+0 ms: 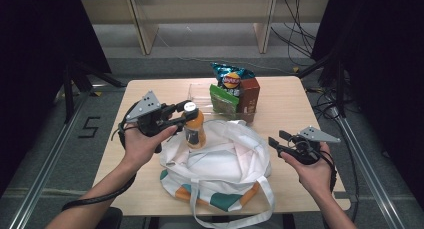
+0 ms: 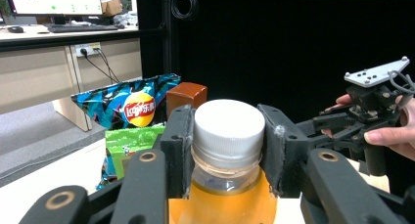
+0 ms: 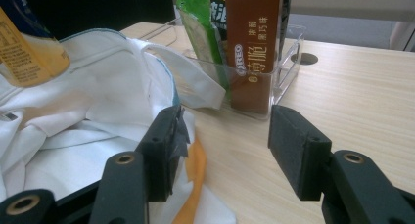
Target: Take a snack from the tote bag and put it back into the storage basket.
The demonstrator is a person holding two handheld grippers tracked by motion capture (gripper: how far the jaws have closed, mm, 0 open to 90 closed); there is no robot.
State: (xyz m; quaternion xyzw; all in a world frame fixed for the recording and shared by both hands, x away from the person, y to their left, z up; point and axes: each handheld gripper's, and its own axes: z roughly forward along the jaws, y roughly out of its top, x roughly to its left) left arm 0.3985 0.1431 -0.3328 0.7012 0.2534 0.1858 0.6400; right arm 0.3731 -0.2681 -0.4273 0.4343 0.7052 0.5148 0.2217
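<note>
Standing upright in the left gripper [image 1: 181, 115], the orange drink bottle [image 1: 194, 131] is pinched just under its white cap [image 2: 229, 127], one black pad pressed flat against each side of the neck. Its long axis runs straight up and down, and its base sits over the rumpled white tote bag [image 1: 220, 164] near the bag's back-left edge; whether the base already rests on the cloth or hangs just above it I can't quite make out. That is what matters next, I'd say: the bag's mouth lies directly below and a little toward the person from the bottle, so it would go down, not sideways. The right gripper [image 1: 281, 140] waits off the bag's right edge, jaws apart and holding nothing, nearer the cloth than the bottle. Behind the bag, a clear tray [image 3: 286, 70] holds a brown box [image 1: 248, 95], a green packet [image 1: 223, 100] and a blue chip bag [image 1: 231, 78].
</note>
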